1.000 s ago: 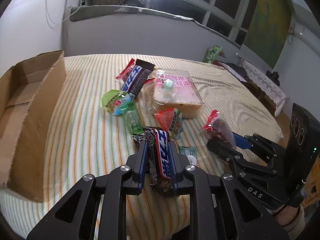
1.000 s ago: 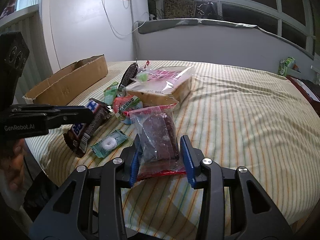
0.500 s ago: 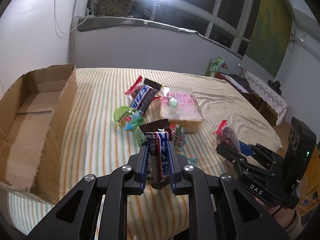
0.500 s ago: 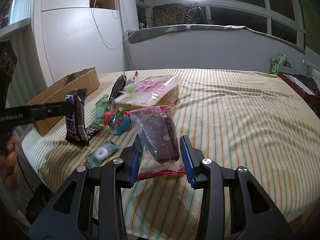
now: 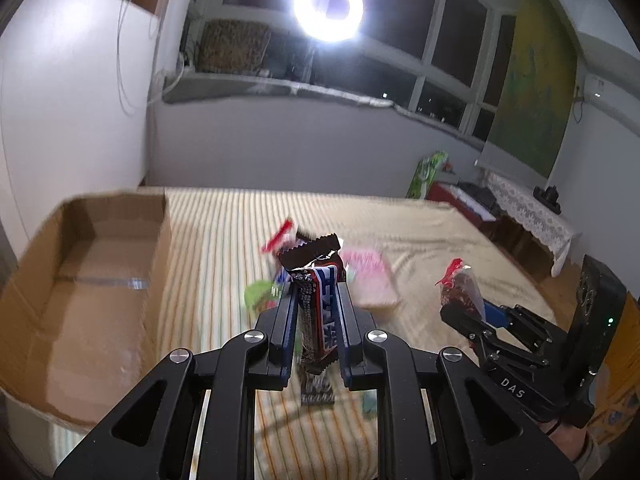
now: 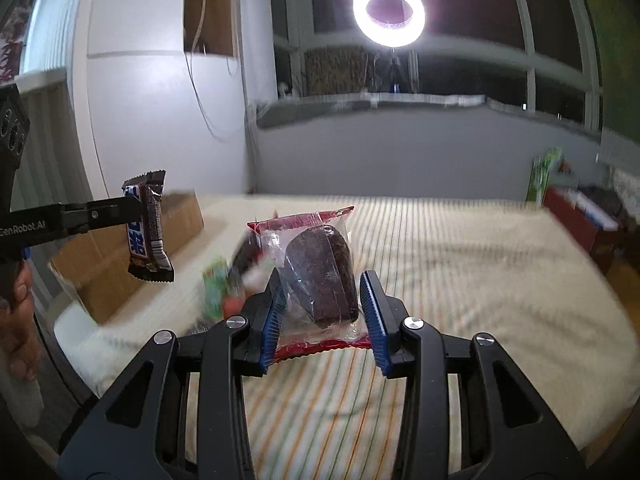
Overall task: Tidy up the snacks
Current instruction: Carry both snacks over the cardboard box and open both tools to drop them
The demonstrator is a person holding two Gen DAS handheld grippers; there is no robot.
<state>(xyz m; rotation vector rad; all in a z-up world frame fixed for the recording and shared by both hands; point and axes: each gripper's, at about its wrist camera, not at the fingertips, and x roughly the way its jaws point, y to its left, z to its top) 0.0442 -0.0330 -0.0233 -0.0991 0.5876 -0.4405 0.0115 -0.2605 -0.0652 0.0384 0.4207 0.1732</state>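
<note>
My left gripper (image 5: 316,300) is shut on a brown chocolate bar (image 5: 318,312) with blue and white lettering, held upright above the striped bed (image 5: 224,240). The same bar (image 6: 146,228) shows at the left of the right wrist view, clamped in the left gripper (image 6: 134,210). My right gripper (image 6: 322,296) is shut on a clear packet with red ends holding a dark brown cake (image 6: 322,272), also lifted off the bed. That packet (image 5: 460,288) shows at the right of the left wrist view in the right gripper (image 5: 464,308). An open cardboard box (image 5: 80,280) lies at the left.
Several blurred snacks stay on the bed behind the bar: a pink bread pack (image 5: 368,276), a green packet (image 5: 260,296), a red wrapper (image 5: 278,236). A ring light (image 5: 328,6) glares above the window. A red cabinet (image 6: 584,220) stands at the right. A hand (image 6: 16,320) holds the left gripper.
Both grippers have risen off the bed with their snacks still clamped. The views tilted up, so the snack pile dropped lower and the box now shows nearer the centre left.
</note>
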